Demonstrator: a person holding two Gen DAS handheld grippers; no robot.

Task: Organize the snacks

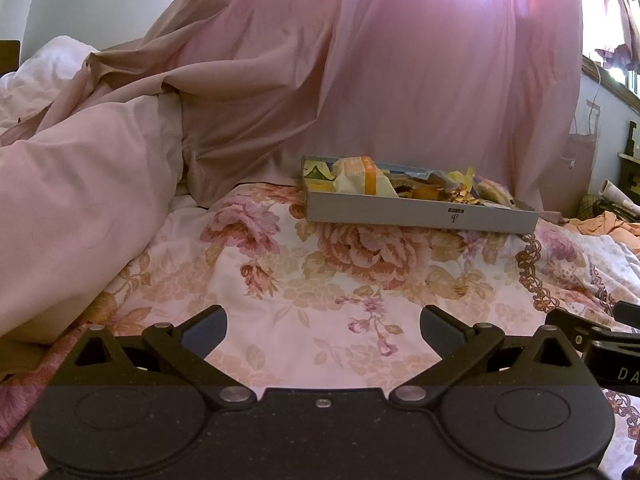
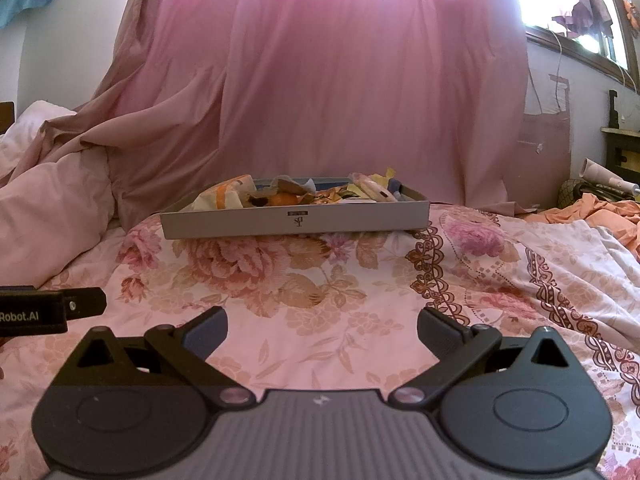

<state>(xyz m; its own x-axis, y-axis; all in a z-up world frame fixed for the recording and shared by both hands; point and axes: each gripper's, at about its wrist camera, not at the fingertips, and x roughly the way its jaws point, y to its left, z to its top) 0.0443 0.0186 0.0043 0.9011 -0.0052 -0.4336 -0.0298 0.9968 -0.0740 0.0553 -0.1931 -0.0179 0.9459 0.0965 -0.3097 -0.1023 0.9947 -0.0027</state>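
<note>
Both grippers hover low over the floral bedspread [image 2: 320, 312], nothing in them.

The left gripper [image 1: 323, 330] and right gripper [image 2: 322, 330] are spread wide; the grey snack tray [image 2: 296, 220] sits ahead, well apart, full of wrappers.

A shallow grey rectangular cardboard box [image 1: 420, 213] lies flat on the floral bedspread, open at the top, with a small dark logo printed upside down on its near wall. It holds a loose heap of snacks: a crumpled pale yellow wrapper with orange bands [image 1: 360, 178] at the left end, a small orange fruit [image 2: 283, 199] near the middle, and gold and yellow wrappers [image 1: 464, 190] toward the right end.
</note>
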